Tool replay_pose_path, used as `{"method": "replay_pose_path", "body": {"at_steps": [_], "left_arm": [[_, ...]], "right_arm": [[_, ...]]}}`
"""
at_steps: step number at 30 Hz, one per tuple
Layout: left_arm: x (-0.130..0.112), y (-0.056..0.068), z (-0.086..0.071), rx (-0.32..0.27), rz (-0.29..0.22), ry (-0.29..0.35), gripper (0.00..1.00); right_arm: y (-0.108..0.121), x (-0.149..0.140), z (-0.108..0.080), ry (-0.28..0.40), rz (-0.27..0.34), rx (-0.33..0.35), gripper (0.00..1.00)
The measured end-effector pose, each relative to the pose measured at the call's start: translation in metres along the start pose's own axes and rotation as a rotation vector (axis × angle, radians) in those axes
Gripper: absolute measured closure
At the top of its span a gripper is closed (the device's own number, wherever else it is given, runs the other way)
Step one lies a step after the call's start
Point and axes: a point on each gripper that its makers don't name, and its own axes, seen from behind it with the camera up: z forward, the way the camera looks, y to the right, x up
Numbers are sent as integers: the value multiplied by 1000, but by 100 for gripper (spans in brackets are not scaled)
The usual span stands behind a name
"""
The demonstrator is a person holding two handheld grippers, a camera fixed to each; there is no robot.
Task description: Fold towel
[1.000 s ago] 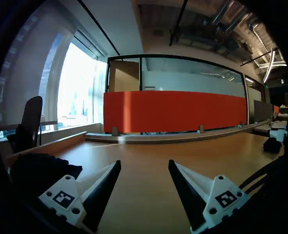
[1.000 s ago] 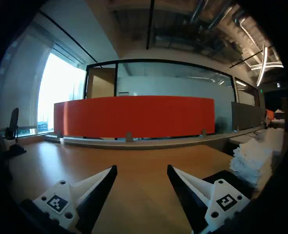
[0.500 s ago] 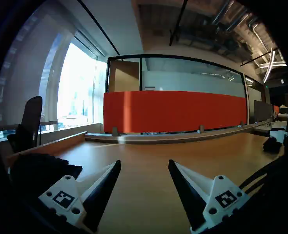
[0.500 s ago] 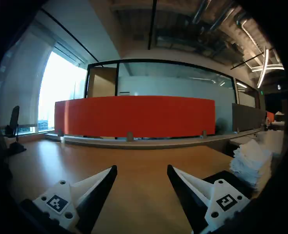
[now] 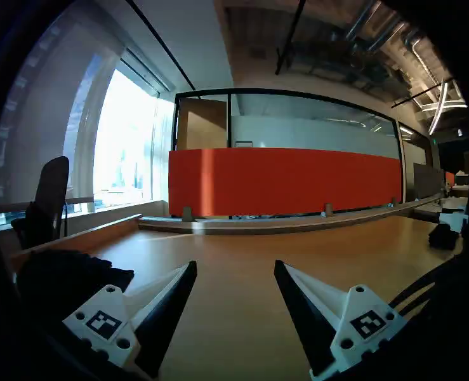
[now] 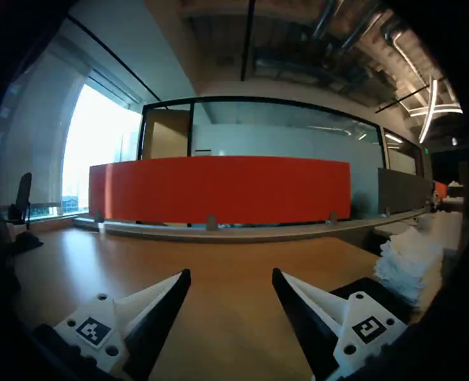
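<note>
Orange partition (image 5: 285, 181) backs the broad wooden desk (image 5: 247, 241). A stack of white towels (image 6: 415, 267) sits by the desk's right edge, to the right of the right gripper (image 6: 231, 272), likely the nearer one. It and the left gripper (image 5: 235, 263) gape, holding nothing.

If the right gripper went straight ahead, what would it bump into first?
Probably the orange divider at the far edge of the table. The right gripper points across bare wood, with the white towel stack off to its right. Depth is unclear.

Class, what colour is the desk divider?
The divider is orange-red, clearest in the right gripper view.
</note>
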Motion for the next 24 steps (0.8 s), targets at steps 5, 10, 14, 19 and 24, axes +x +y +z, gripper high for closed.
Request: {"method": "replay_pose_path", "body": {"at_steps": [5, 10, 14, 19, 24], "left_arm": [[0, 0, -1, 0, 0, 0, 10], [0, 0, -1, 0, 0, 0, 10], [1, 0, -1, 0, 0, 0, 10], [2, 0, -1, 0, 0, -1, 10], [2, -1, -2, 0, 0, -1, 10]], "right_arm": [[0, 0, 0, 0, 0, 0, 1], [0, 0, 0, 0, 0, 0, 0], [0, 0, 0, 0, 0, 0, 0], [0, 0, 0, 0, 0, 0, 0], [0, 0, 0, -1, 0, 0, 1]]}}
